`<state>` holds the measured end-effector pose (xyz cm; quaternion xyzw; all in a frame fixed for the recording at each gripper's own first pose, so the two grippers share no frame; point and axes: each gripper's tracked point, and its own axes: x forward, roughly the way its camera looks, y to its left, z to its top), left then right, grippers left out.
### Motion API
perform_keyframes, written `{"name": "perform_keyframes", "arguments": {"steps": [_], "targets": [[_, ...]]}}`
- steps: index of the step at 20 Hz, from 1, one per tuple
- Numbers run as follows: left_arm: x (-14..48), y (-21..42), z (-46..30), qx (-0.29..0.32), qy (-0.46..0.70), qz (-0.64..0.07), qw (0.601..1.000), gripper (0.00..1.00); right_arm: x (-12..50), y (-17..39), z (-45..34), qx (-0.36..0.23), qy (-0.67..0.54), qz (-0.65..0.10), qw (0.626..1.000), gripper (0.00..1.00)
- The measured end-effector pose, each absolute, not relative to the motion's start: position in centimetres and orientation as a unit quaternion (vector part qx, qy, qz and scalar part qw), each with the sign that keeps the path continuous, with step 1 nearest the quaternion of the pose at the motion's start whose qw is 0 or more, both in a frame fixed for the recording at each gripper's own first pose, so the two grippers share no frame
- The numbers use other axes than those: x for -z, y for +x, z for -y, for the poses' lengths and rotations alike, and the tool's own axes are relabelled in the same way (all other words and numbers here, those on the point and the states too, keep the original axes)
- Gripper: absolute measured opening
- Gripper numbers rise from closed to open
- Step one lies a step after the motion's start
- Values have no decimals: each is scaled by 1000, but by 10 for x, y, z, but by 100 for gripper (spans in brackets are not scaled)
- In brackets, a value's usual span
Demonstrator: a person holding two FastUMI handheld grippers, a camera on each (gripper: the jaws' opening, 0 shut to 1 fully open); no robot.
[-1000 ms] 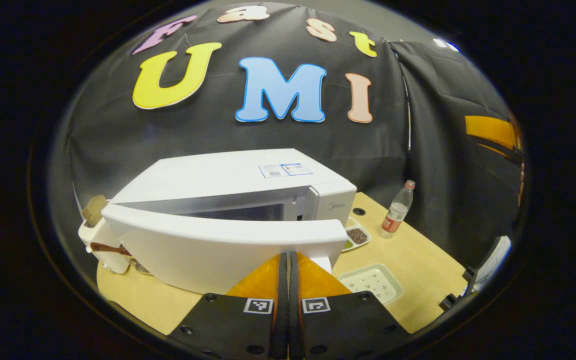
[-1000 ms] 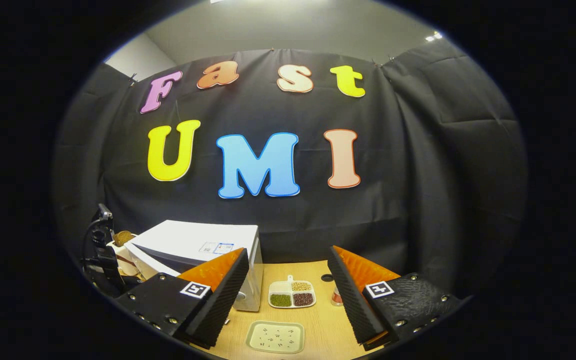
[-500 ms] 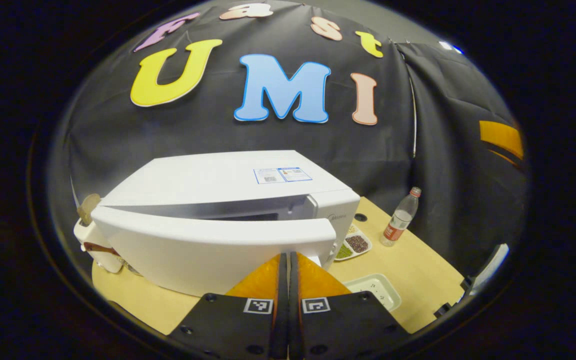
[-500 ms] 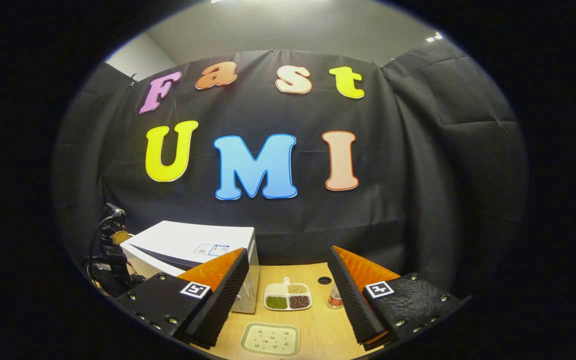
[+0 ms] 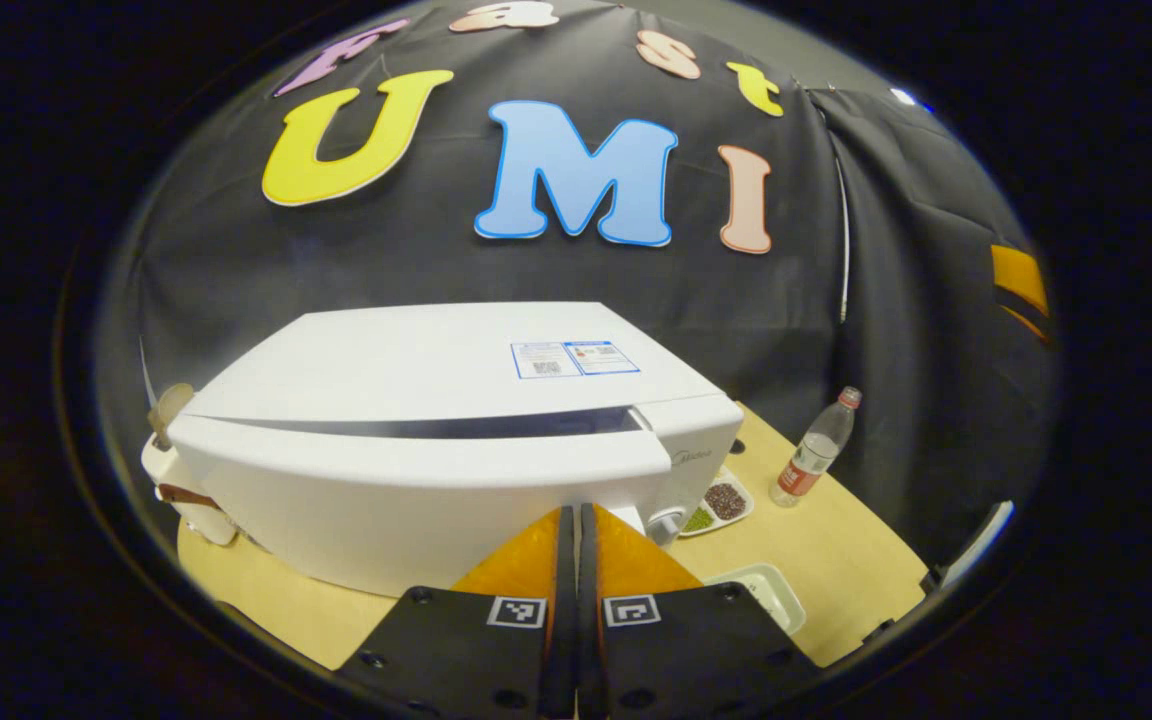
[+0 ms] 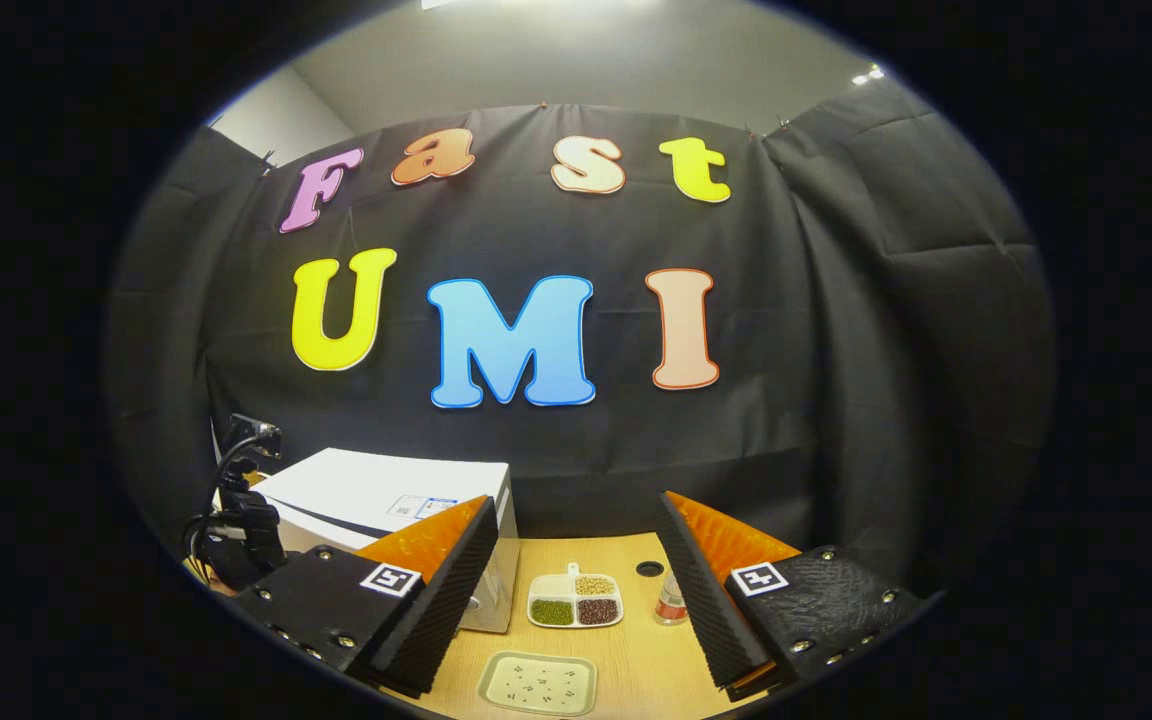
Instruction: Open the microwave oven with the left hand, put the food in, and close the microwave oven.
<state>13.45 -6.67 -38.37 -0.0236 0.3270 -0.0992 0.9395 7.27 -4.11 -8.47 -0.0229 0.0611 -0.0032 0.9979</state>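
Since a second ago the microwave oven's door has swung nearly closed, leaving a thin dark slit along its top edge. The left claw, clenched on nothing, sits against the door directly ahead. The white microwave oven stands on the tabletop. The right claw gapes, released.
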Motion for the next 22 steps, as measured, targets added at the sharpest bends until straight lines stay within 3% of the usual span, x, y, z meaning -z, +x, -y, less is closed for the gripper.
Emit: {"name": "perform_keyframes", "arguments": {"steps": [22], "targets": [[391, 146, 66, 102, -18, -319, 942, 7, 92, 72, 46, 6, -20, -74, 997, 97]]}}
